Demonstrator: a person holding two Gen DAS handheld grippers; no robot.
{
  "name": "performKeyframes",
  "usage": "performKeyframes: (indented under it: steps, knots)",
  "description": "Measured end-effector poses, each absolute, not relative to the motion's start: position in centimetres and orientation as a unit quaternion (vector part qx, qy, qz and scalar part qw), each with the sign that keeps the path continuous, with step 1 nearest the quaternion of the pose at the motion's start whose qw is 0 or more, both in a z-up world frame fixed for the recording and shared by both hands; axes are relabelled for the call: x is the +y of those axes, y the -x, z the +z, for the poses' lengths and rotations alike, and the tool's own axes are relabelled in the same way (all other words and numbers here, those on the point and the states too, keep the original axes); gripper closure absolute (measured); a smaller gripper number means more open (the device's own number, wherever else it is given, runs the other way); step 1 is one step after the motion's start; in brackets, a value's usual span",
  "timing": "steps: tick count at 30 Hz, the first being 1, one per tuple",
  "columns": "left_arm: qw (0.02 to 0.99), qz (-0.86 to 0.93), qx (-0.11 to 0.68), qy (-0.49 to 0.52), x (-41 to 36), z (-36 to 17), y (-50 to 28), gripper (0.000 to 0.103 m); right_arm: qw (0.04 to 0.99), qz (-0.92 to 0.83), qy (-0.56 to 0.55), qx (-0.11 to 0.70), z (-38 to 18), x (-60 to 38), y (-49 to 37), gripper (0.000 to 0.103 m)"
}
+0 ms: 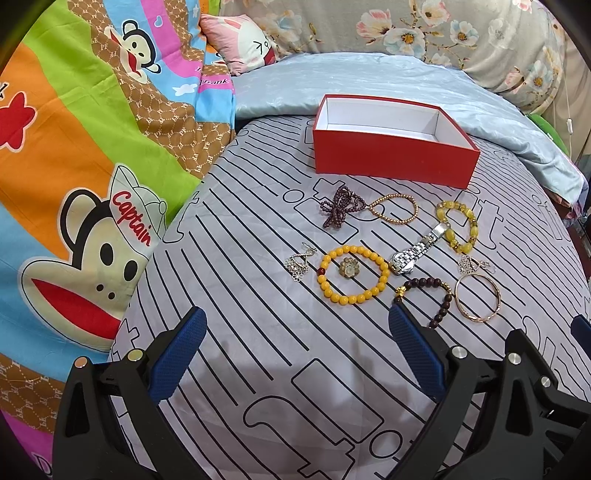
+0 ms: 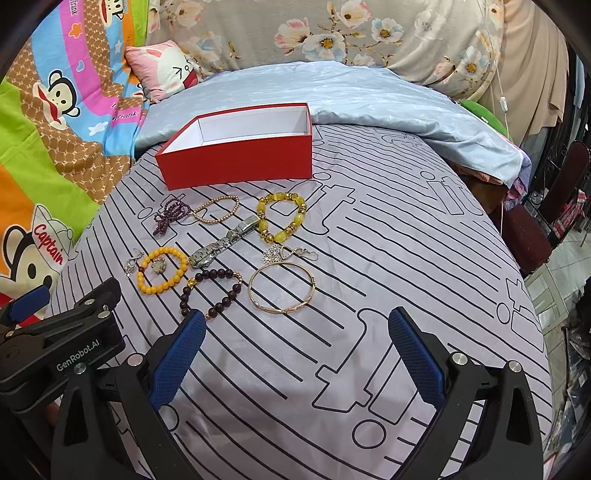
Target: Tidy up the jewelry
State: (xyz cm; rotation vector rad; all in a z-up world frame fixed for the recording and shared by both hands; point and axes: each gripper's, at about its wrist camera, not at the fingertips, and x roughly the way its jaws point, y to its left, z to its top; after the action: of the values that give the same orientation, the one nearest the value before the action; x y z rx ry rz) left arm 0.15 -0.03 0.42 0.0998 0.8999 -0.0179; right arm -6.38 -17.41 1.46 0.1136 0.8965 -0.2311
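An open red box [image 1: 391, 158] [image 2: 240, 158] with a white, empty inside sits on the grey striped sheet. In front of it lie several pieces: a dark purple bead string [image 1: 338, 206], a thin gold bead bracelet [image 1: 395, 208], a chunky yellow stone bracelet [image 1: 456, 225] [image 2: 282, 219], a silver watch [image 1: 413, 253] [image 2: 221, 245], an orange bead bracelet [image 1: 352, 275] [image 2: 162, 269] around a flower ring [image 1: 349, 267], silver earrings [image 1: 299, 264], a dark brown bead bracelet [image 1: 432, 299] [image 2: 210, 291] and a gold bangle [image 1: 478, 297] [image 2: 282, 290]. My left gripper [image 1: 295, 332] and right gripper [image 2: 295, 332] are open and empty, just short of the jewelry.
A cartoon monkey quilt [image 1: 85, 166] rises at the left. A light blue blanket [image 1: 369, 77] and floral bedding [image 2: 332, 33] lie behind the box. The bed edge falls away at the right [image 2: 532, 280]. The left gripper's body [image 2: 55, 339] shows low left in the right wrist view.
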Motion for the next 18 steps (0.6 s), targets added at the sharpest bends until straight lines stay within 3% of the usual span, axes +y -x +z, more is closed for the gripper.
performKeyframes:
  steps: [18]
  knots:
    - [0.899, -0.009, 0.435, -0.047, -0.07, 0.29, -0.12, 0.007, 0.893, -0.111, -0.054, 0.432, 1.47, -17.47, 6.37, 0.005]
